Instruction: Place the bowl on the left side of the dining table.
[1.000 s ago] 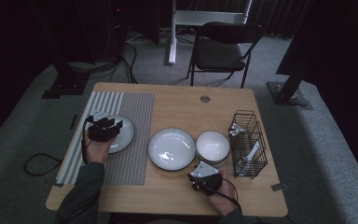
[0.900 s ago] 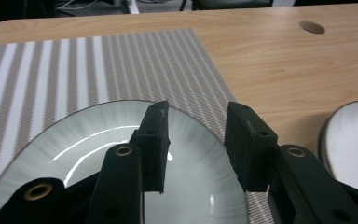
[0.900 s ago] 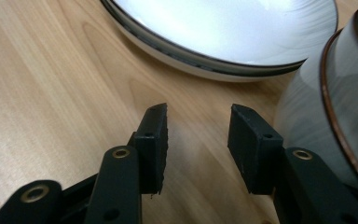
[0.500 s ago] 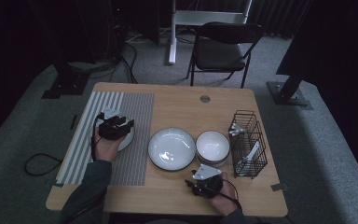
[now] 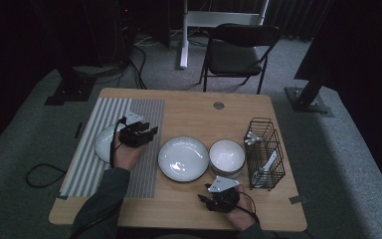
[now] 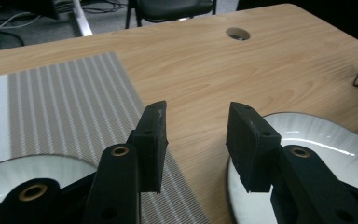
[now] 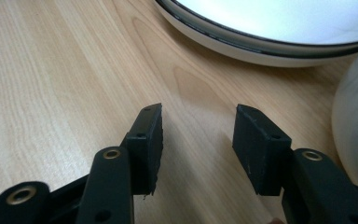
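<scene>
My left gripper (image 5: 146, 132) hovers open over the right edge of the striped mat (image 5: 144, 169), between a small white plate (image 5: 103, 144) and a large white plate (image 5: 183, 158). In the left gripper view its jaws (image 6: 198, 140) hold nothing, with the small plate (image 6: 9, 172) at lower left and the large plate (image 6: 321, 135) at lower right. My right gripper (image 5: 214, 189) rests low near the table's front edge, just below a white bowl (image 5: 227, 156). Its jaws (image 7: 198, 144) have just been opening and stand open over bare wood, facing the large plate's rim (image 7: 261, 39), with the bowl (image 7: 356, 121) at the right.
A black wire basket (image 5: 265, 149) with utensils stands at the right of the wooden table (image 5: 199, 112). A cable hole (image 5: 219, 105) sits near the far edge. A folding chair (image 5: 236, 52) stands beyond the table.
My left gripper has moved right, from above the small plate to the mat's right edge near the large plate. The right hand has stayed about where it was.
</scene>
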Tool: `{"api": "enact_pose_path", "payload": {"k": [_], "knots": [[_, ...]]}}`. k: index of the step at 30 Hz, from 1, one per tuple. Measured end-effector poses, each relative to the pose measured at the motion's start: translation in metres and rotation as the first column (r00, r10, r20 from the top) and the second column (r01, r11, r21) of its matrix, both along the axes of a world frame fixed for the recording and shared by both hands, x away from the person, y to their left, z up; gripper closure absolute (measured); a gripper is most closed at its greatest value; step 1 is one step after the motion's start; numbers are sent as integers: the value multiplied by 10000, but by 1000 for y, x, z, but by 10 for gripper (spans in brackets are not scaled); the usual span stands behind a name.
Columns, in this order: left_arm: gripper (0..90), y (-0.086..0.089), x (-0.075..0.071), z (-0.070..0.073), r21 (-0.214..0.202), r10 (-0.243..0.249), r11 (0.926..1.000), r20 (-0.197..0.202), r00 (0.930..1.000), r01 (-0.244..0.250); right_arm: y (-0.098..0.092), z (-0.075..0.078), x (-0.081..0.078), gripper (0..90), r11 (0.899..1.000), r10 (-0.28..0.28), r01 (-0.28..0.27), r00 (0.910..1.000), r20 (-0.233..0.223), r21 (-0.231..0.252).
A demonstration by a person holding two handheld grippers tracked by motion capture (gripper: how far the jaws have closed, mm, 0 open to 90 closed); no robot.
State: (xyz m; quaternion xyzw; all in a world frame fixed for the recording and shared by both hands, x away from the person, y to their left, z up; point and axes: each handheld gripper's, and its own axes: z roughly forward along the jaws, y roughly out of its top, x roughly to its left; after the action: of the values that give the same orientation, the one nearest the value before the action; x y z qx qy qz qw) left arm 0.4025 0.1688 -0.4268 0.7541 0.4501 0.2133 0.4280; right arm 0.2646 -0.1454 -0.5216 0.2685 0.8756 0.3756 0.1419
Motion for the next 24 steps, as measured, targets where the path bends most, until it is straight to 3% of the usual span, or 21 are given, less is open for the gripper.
{"api": "enact_pose_path", "payload": {"k": [9, 24], "knots": [[593, -13, 2, -3, -196, -549, 9983, -215, 9983, 545, -6, -2, -1, 508, 9996, -11, 17, 9998, -198, 287], [592, -38, -4, 2, -243, -1211, 9924, -100, 9926, 1208, -10, -4, -3, 490, 9989, 62, -53, 9998, -177, 465]]}}
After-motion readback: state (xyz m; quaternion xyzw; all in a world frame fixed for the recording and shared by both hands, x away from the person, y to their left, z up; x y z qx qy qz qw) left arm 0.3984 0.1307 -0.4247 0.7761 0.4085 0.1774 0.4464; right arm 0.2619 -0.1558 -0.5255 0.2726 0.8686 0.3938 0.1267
